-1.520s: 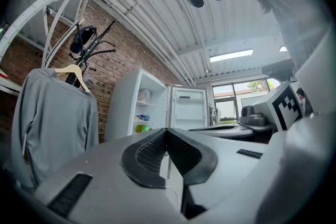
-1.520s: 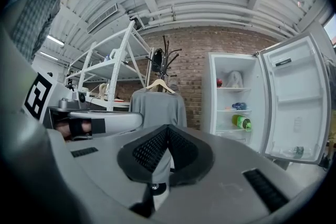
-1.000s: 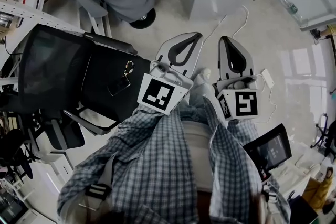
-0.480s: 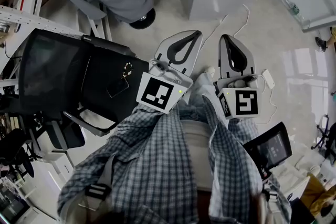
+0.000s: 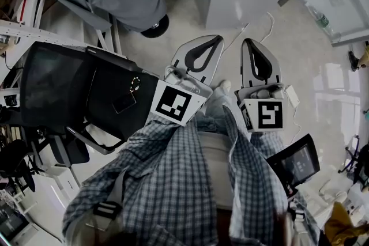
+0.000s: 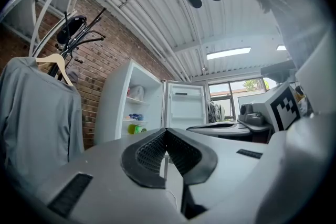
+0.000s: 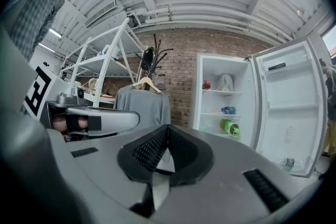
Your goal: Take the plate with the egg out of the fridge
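I stand a few steps short of the open fridge (image 7: 223, 97), with both tools carried low in front of my body and pointed at the floor ahead, a carrying pose rather than a reaching one. The left tongs (image 6: 166, 131) are pressed tip to tip with nothing between them, and the right tongs (image 7: 168, 127) are closed and empty in the same way, which suits an approach where nothing needs holding yet. The fridge door (image 7: 286, 113) is swung wide to the right, so the shelves face me unobstructed. A green bottle (image 7: 229, 127) lies on a lower shelf, with small items on the shelves above it. The plate with the egg should be somewhere in there, but I cannot pick it out at this range. A grey shirt (image 7: 143, 102) hangs on a stand left of the fridge, and a black chair (image 5: 69, 83) sits close by my left side. By my judgement the task has barely begun: I need to close in and open the tongs.
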Motion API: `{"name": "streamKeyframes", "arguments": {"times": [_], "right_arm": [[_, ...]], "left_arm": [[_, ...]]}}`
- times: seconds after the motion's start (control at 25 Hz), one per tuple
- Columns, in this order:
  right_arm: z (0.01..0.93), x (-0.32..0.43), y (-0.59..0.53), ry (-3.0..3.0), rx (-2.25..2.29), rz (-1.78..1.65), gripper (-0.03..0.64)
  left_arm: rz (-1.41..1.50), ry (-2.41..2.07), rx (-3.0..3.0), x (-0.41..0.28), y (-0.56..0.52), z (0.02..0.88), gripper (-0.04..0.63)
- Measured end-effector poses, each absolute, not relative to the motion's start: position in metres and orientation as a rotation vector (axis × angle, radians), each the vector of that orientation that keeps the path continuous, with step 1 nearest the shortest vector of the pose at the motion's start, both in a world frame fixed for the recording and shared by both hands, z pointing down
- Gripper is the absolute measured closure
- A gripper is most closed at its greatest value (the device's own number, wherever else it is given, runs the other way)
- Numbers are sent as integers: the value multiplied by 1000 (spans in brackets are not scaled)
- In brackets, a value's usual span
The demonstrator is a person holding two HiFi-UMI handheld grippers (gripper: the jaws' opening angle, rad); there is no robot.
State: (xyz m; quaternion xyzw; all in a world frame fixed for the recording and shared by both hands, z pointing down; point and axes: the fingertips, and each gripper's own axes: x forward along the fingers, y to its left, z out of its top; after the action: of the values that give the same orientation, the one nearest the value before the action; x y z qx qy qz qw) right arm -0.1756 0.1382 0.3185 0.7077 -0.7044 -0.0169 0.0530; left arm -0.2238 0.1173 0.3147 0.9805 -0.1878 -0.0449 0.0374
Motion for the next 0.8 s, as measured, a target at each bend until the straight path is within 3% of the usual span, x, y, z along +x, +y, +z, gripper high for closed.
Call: {"name": "streamKeyframes", "arguments": {"times": [0.8], "right_arm": [[320, -33, 100, -2168, 2110, -39, 611]], "left_arm": [[-142, -650, 3002, -85, 76, 311, 589]]}}
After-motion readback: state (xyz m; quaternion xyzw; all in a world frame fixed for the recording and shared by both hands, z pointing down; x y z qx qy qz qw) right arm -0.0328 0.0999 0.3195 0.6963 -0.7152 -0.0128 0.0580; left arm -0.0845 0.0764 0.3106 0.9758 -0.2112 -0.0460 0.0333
